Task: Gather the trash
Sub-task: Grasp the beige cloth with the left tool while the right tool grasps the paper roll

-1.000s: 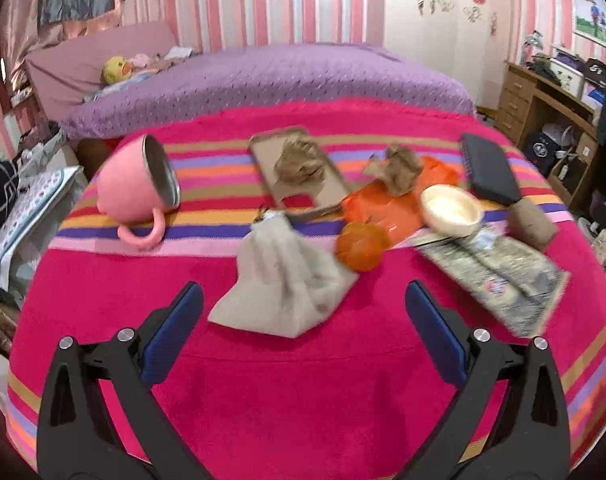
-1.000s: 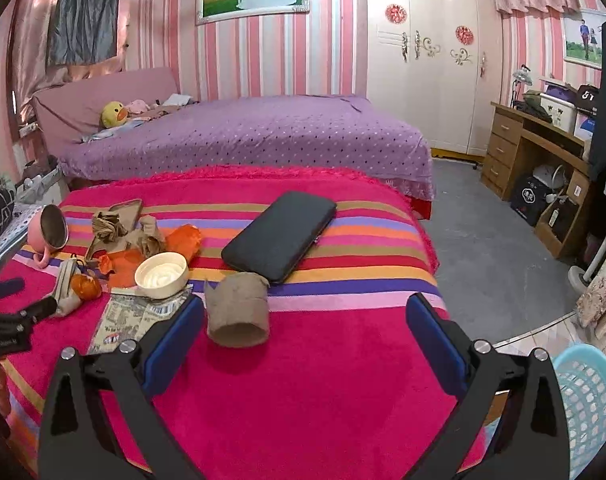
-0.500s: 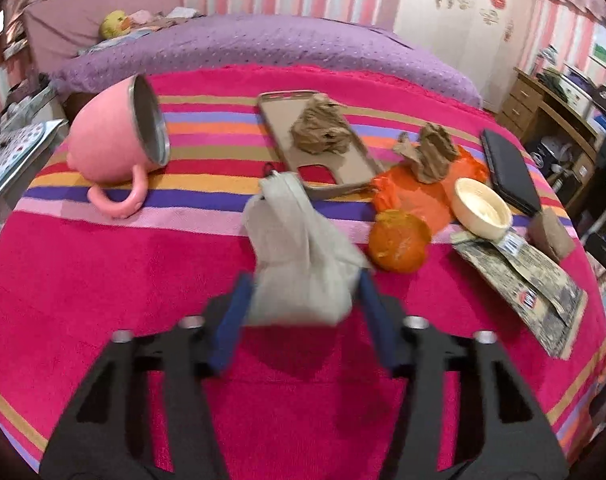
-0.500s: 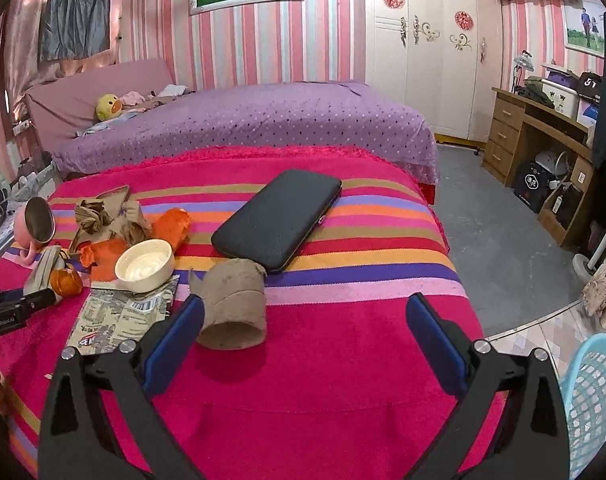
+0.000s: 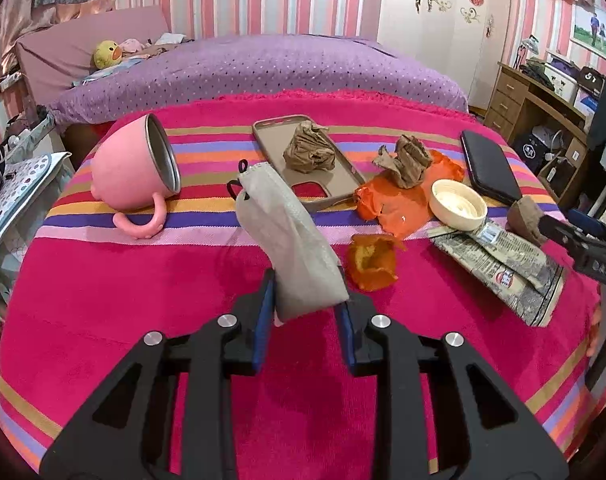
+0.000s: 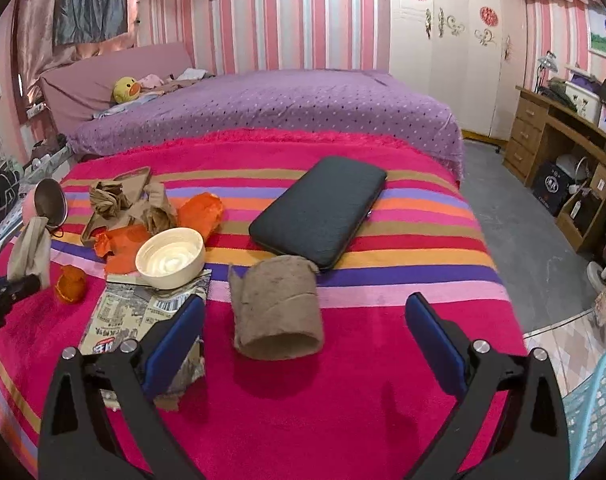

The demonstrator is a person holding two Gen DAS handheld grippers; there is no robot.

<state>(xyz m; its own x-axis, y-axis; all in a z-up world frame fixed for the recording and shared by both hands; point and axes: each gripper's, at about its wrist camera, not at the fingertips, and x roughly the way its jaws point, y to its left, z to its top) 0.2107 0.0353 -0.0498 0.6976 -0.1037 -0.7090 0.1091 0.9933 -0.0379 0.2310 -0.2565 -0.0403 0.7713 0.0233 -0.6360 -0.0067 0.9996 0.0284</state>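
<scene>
My left gripper (image 5: 305,298) is shut on a grey cloth pouch (image 5: 291,236) and holds it lifted off the pink striped blanket (image 5: 143,280); the pouch also shows in the right wrist view (image 6: 31,250). My right gripper (image 6: 305,328) is open, its jaws on either side of a brown cardboard roll (image 6: 277,308) lying on the blanket. Other litter: an orange peel cup (image 5: 371,266), orange wrapper (image 5: 403,200), crumpled brown paper (image 5: 309,150) on a phone case (image 5: 335,168), another brown wad (image 5: 407,160), folded newspaper (image 5: 503,258).
A pink mug (image 5: 131,172) lies on its side at left. A cream bowl (image 6: 171,258) sits on the newspaper. A black wallet (image 6: 321,212) lies mid-blanket. A light blue basket (image 6: 595,412) stands on the floor at right. A purple bed (image 6: 283,108) is behind, a wooden desk (image 6: 559,140) at right.
My left gripper closed on the grey pouch and lifted it off the blanket. My right gripper moved forward, so the cardboard roll now lies between its open jaws.
</scene>
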